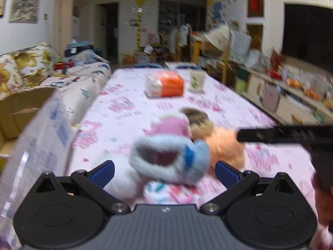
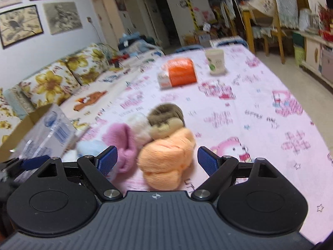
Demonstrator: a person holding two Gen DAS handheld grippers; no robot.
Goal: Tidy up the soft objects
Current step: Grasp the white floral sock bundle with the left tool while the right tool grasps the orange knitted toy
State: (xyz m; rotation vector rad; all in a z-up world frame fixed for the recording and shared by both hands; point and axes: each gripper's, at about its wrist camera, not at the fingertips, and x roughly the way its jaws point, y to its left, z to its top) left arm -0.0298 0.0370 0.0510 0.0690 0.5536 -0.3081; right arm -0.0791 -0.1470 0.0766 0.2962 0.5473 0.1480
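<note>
Lying in a loose heap near the middle of the pink-patterned tabletop (image 2: 260,87) are several rolled soft bundles, apparently socks, though motion blur is smearing their edges. The left gripper (image 1: 164,171) is hovering with its blue-padded fingers (image 1: 103,175) spread wide on either side of a light blue bundle (image 1: 170,160), the pads not touching it as far as the blur allows one to judge. Just beyond the light blue bundle a pink bundle (image 1: 168,127) is resting, with a brown bundle (image 1: 196,117) behind it and an orange bundle (image 1: 225,148) touching it on the right. The right gripper (image 2: 157,161) is likewise standing open, its fingers (image 2: 208,161) flanking the orange bundle (image 2: 166,160) without pinching it; in the right wrist view the pink bundle (image 2: 122,143) is sitting just left of the orange one, and the brown bundle (image 2: 166,116) is lying on the far side, touching both. At the far end of the tabletop an orange-and-white packet (image 2: 179,74) and a white cup (image 2: 216,61) are standing near each other, well apart from the heap. A clear plastic bag (image 2: 47,133) is showing at the near left edge, and a floral sofa (image 2: 54,79) is running along the left wall.
</note>
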